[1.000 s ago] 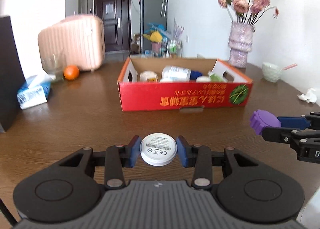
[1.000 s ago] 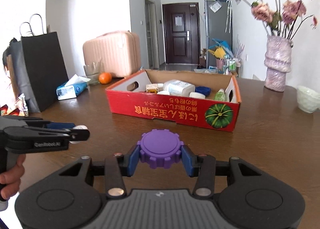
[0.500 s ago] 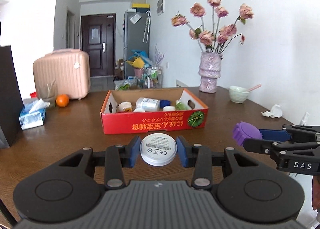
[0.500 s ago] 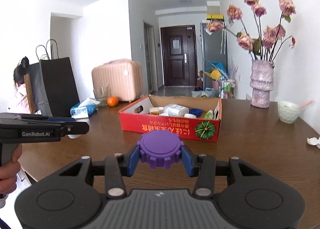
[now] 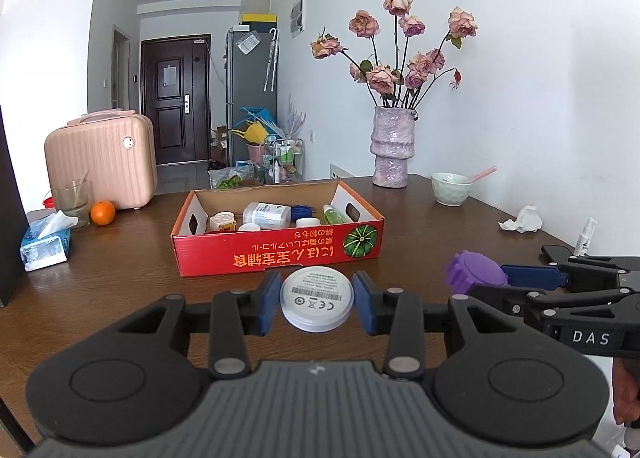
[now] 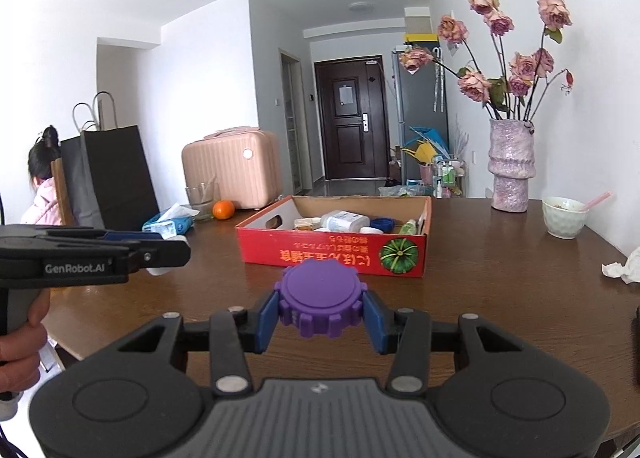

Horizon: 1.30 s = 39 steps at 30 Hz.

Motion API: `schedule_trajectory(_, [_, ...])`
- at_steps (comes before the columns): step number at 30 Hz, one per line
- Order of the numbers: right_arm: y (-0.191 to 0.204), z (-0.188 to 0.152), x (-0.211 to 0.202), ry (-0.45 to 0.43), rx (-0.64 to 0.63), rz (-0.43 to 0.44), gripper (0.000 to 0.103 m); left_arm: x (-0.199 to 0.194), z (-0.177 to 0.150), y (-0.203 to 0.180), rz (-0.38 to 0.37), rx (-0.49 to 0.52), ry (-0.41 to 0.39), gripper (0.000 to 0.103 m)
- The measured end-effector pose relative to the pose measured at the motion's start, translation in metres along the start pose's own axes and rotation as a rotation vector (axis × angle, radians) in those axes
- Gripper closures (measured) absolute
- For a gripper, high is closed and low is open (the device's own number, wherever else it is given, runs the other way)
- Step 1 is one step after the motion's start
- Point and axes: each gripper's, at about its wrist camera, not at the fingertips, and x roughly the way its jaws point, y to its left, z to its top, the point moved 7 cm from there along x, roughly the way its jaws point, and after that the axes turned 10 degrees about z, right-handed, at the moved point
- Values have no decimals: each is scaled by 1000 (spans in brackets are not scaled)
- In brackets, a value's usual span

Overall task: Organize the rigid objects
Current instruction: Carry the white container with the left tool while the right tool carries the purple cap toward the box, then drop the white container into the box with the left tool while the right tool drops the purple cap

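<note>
At the bottom centre of the left wrist view, the left gripper (image 5: 316, 302) pinched a white round disc (image 5: 316, 300) between its blue pads, label side up, above the brown table (image 5: 120, 270). At the right edge of that frame the right gripper (image 5: 476, 278) reached in from the side. In its own view the right gripper (image 6: 322, 310) clamped a purple toothed cap (image 6: 322, 302) at the bottom centre, and the left gripper (image 6: 168, 252) showed at the left edge with a hand (image 6: 22, 342) on its grip. Just above both held pieces in each frame, near the middle, stood a red cardboard box (image 5: 280, 254) holding a white bottle (image 5: 267, 215) and small jars. Farther up, an orange (image 5: 103, 212) and tissue pack (image 5: 46, 244) lay at left, a vase of roses (image 5: 392, 145) and pale bowl (image 5: 451, 187) at right.
</note>
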Motion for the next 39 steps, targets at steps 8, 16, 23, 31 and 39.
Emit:
schedule_trajectory(8, [-20, 20, 39, 22, -34, -13, 58, 54, 24, -1, -10, 37, -3, 63])
schedule_trajectory(16, [-66, 66, 115, 36, 7, 22, 58, 142, 63, 8, -18, 73, 11, 63])
schedule_trajectory(23, [-110, 101, 193, 114, 8, 10, 58, 238, 82, 16, -87, 27, 121, 63])
schedule_trajectory(31, [-147, 85, 265, 259, 15, -25, 58, 310, 67, 6, -107, 7, 243, 63])
schedule_trajectory(39, [-161, 68, 281, 284, 29, -43, 56, 329, 53, 0, -168, -8, 283, 54])
